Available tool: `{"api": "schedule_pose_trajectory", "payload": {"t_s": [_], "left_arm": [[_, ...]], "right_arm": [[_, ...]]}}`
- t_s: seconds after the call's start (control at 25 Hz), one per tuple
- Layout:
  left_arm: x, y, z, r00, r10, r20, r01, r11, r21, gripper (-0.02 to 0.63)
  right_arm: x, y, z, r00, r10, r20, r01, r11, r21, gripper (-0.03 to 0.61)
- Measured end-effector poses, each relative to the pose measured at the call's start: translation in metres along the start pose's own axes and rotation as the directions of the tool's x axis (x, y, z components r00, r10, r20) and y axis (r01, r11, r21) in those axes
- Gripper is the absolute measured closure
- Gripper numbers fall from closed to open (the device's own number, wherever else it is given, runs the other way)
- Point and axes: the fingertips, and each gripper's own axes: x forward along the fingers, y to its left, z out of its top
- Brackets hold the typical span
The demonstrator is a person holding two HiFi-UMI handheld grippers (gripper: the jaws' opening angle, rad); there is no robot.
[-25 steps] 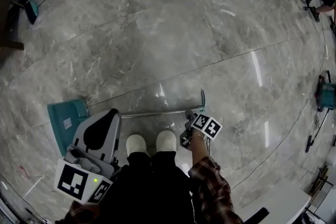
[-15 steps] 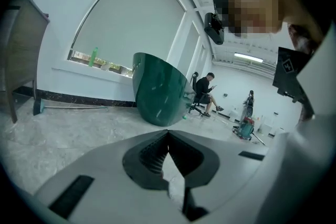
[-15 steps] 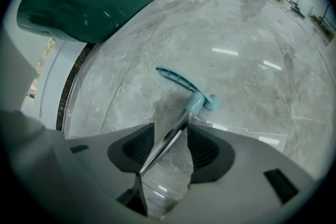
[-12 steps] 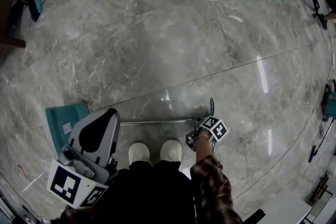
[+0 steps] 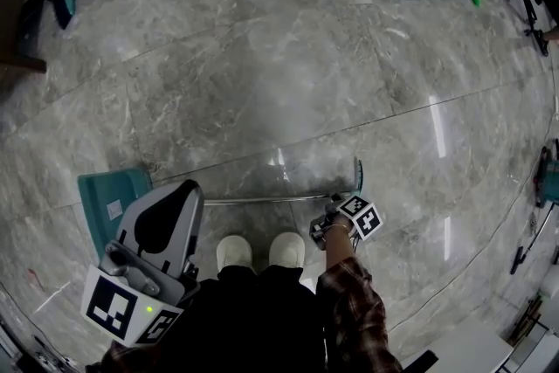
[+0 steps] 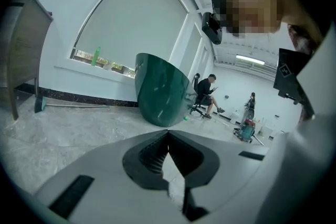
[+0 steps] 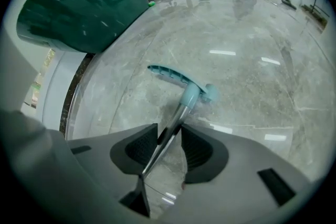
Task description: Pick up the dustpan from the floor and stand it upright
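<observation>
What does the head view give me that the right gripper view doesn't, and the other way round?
Head view only: the dustpan's teal pan lying on the floor at left, the left gripper, and the person's shoes. Right gripper view only: the right gripper, jaws apart astride the metal pole, having just been closing, with a gap showing beside it. Both: the pole, its teal handle and the dark green object.

Plaid sleeve [image 5: 351,300], white shoes [image 5: 260,251], black trousers [image 5: 249,323], grey left gripper [image 6: 168,132]
</observation>
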Motion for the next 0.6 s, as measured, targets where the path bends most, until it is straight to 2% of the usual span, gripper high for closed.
{"api": "schedule_pose_trajectory", "payload": {"t_s": [0.2,0.4,0.6], "left_arm": [[-0.013,-0.015,0.036,1.000,0.011,0.009,-0.011,1.000,-0.022,0.603],[-0.039,-0.049,0.104,0.999,0.006,0.038,-0.004,0.999,-0.032,0.603],[-0.075,-0.079,0.174,0.997,0.021,0.067,-0.019,0.999,-0.041,0.603]], "right_arm": [[-0.051,0.048,0.029,0.995,0.069,0.066,-0.066,0.997,-0.046,0.440],[-0.135,0.111,0.066,0.984,0.131,0.124,-0.114,0.985,-0.131,0.451],[-0.216,0.180,0.090,0.967,0.200,0.156,-0.160,0.957,-0.241,0.465]]}}
